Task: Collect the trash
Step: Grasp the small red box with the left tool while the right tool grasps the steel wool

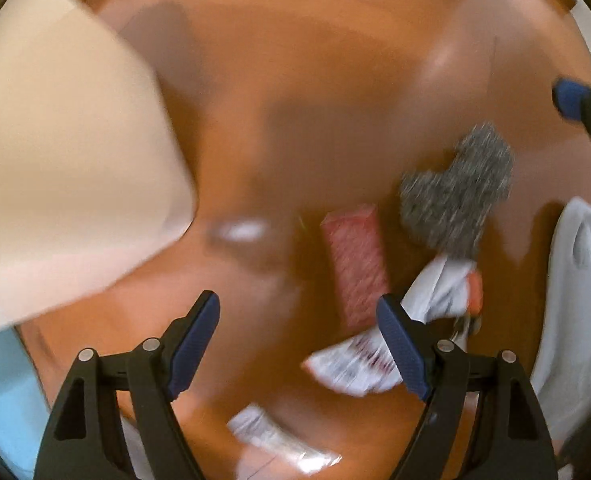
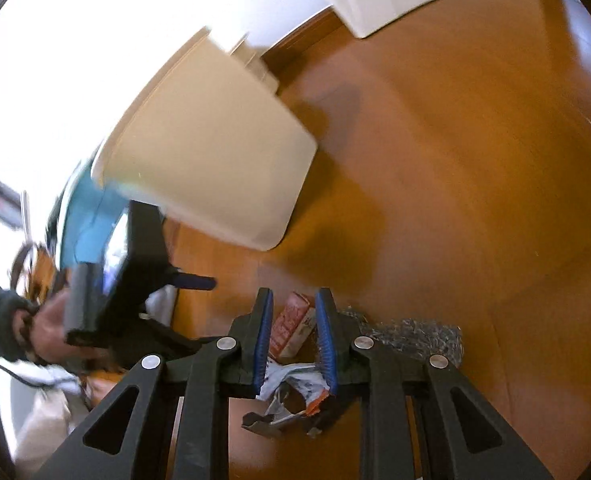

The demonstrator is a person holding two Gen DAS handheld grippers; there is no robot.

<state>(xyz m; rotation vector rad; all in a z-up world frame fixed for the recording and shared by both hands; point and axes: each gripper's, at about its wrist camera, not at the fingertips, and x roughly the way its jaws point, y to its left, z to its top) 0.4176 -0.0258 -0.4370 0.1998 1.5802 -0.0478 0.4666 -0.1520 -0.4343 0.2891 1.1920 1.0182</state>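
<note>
Trash lies on the wooden floor (image 1: 335, 80): one red carton (image 1: 355, 264), one grey scrubber (image 1: 455, 188), several blurred wrappers. My right gripper (image 2: 293, 340) has narrow jaws pinching a crumpled wrapper (image 2: 291, 396); it may slip, since the hold looks thin. My left gripper (image 1: 299, 340) gapes wide, empty. One beige bin (image 2: 207, 160) stands near.
</note>
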